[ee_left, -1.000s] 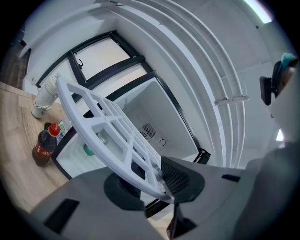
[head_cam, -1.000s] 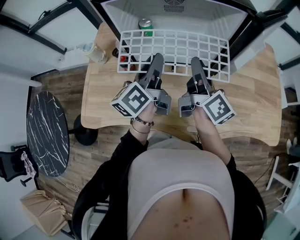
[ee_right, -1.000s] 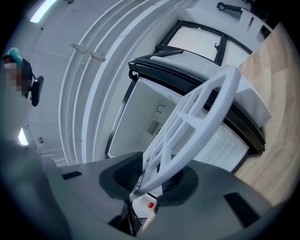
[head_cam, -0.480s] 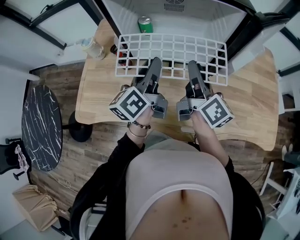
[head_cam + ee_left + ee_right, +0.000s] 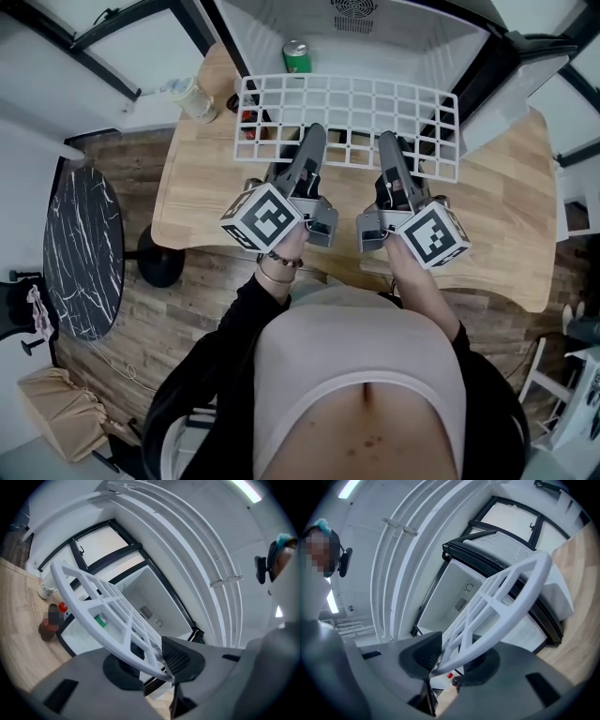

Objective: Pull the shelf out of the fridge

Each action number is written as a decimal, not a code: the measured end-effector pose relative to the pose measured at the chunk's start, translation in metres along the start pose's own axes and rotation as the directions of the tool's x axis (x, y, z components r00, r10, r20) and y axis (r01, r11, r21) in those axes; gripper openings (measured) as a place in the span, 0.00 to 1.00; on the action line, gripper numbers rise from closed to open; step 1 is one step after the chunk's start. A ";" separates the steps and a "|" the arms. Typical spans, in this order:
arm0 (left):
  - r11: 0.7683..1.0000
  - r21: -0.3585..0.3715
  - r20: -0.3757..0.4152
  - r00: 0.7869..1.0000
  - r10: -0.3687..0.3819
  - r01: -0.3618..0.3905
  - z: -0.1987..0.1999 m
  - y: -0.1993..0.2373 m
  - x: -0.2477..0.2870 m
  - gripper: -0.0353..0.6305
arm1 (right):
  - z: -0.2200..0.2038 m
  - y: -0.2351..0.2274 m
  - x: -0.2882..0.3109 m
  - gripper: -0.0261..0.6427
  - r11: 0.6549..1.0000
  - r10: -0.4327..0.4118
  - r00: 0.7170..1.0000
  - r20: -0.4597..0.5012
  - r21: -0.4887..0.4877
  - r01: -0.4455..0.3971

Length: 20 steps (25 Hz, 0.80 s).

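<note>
A white grid shelf (image 5: 347,103) sticks out of the open fridge (image 5: 412,33) over the wooden table (image 5: 487,216), held level. My left gripper (image 5: 314,133) is shut on the shelf's front rim left of centre. To its right, my right gripper (image 5: 386,141) is shut on the same rim. In the left gripper view the rim (image 5: 108,606) runs between the pads of the left gripper (image 5: 154,660). The right gripper view shows the rim (image 5: 506,602) clamped in the right gripper (image 5: 450,658).
A green can (image 5: 296,54) stands inside the fridge just behind the shelf. A pale cup (image 5: 192,98) and a red-capped bottle (image 5: 246,119) sit on the table's far left. A round dark marble table (image 5: 80,262) stands on the floor at left.
The shelf has slid a little further out toward the person, and the gap between its back edge and the green can has grown. Both grippers stay on the front rim.
</note>
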<state>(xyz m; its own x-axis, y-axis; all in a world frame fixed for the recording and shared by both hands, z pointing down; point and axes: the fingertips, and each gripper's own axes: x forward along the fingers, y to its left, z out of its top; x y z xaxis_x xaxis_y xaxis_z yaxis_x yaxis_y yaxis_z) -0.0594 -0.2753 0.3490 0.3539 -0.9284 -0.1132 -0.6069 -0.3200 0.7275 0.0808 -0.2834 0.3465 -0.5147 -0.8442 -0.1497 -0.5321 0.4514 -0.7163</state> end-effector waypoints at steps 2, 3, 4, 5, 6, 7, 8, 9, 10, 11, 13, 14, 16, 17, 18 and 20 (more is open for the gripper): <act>1.000 0.003 0.002 1.000 0.000 0.000 0.001 -0.002 -0.002 0.23 | -0.001 0.001 -0.003 0.21 1.000 -0.009 1.000 0.000 0.020 0.009; 1.000 0.001 0.003 1.000 0.000 0.000 0.001 -0.002 -0.004 0.23 | -0.002 0.002 -0.005 0.21 1.000 -0.015 1.000 -0.003 0.026 0.015; 1.000 -0.002 0.004 1.000 0.001 -0.001 0.001 -0.002 -0.007 0.23 | -0.003 0.004 -0.007 0.21 0.999 -0.017 1.000 -0.005 0.028 0.018; 1.000 -0.004 0.004 1.000 0.003 -0.003 0.001 -0.003 -0.010 0.23 | -0.004 0.006 -0.008 0.21 0.999 -0.012 1.000 -0.006 0.029 0.012; 1.000 -0.004 0.004 1.000 0.005 -0.005 0.001 -0.003 -0.014 0.23 | -0.006 0.010 -0.010 0.21 1.000 0.003 1.000 -0.003 0.029 -0.003; 1.000 -0.003 0.003 1.000 0.006 -0.006 0.002 -0.003 -0.019 0.23 | -0.008 0.015 -0.011 0.21 0.999 0.021 1.000 0.000 0.027 -0.021; 1.000 0.001 0.002 1.000 0.007 -0.007 0.002 -0.003 -0.024 0.23 | -0.011 0.019 -0.013 0.21 0.999 0.031 1.000 0.003 0.026 -0.031; 1.000 0.004 0.001 1.000 0.007 -0.007 0.003 -0.003 -0.031 0.23 | -0.015 0.022 -0.017 0.21 0.999 0.030 1.000 0.004 0.029 -0.030; 1.000 0.007 0.000 1.000 0.008 -0.008 0.004 -0.002 -0.038 0.23 | -0.021 0.025 -0.021 0.21 0.999 0.024 1.000 0.004 0.034 -0.025; 1.000 0.007 -0.002 1.000 0.009 -0.009 0.005 -0.002 -0.046 0.23 | -0.026 0.029 -0.025 0.21 0.999 0.022 1.000 0.004 0.040 -0.022; 1.000 0.005 -0.009 1.000 0.012 -0.012 0.006 -0.002 -0.063 0.23 | -0.037 0.038 -0.037 0.21 0.999 0.013 1.000 0.002 0.048 -0.013; 1.000 0.004 -0.013 1.000 0.012 -0.012 0.005 -0.003 -0.071 0.23 | -0.042 0.042 -0.044 0.21 0.999 0.002 1.000 0.000 0.050 -0.002; 1.000 -0.001 -0.022 1.000 0.010 -0.010 0.004 -0.007 -0.088 0.23 | -0.048 0.051 -0.059 0.21 0.998 -0.019 1.000 0.001 0.052 0.019; 1.000 -0.002 -0.027 1.000 0.006 -0.006 0.003 -0.011 -0.096 0.23 | -0.049 0.057 -0.066 0.21 0.999 -0.019 1.000 0.007 0.049 0.019; 1.000 -0.002 -0.031 1.000 0.002 -0.002 0.002 -0.014 -0.104 0.23 | -0.051 0.064 -0.072 0.21 0.999 -0.009 1.000 0.014 0.042 0.008; 1.000 0.001 -0.036 0.999 -0.005 0.005 0.003 -0.021 -0.121 0.23 | -0.056 0.078 -0.085 0.21 0.999 0.003 1.000 0.026 0.035 -0.004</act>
<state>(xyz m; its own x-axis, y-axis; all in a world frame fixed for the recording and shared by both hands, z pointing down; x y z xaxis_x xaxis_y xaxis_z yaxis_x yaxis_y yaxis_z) -0.0919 -0.1566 0.3458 0.3828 -0.9192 -0.0924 -0.6059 -0.3253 0.7260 0.0452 -0.1603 0.3411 -0.4987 -0.8500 -0.1696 -0.5060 0.4444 -0.7393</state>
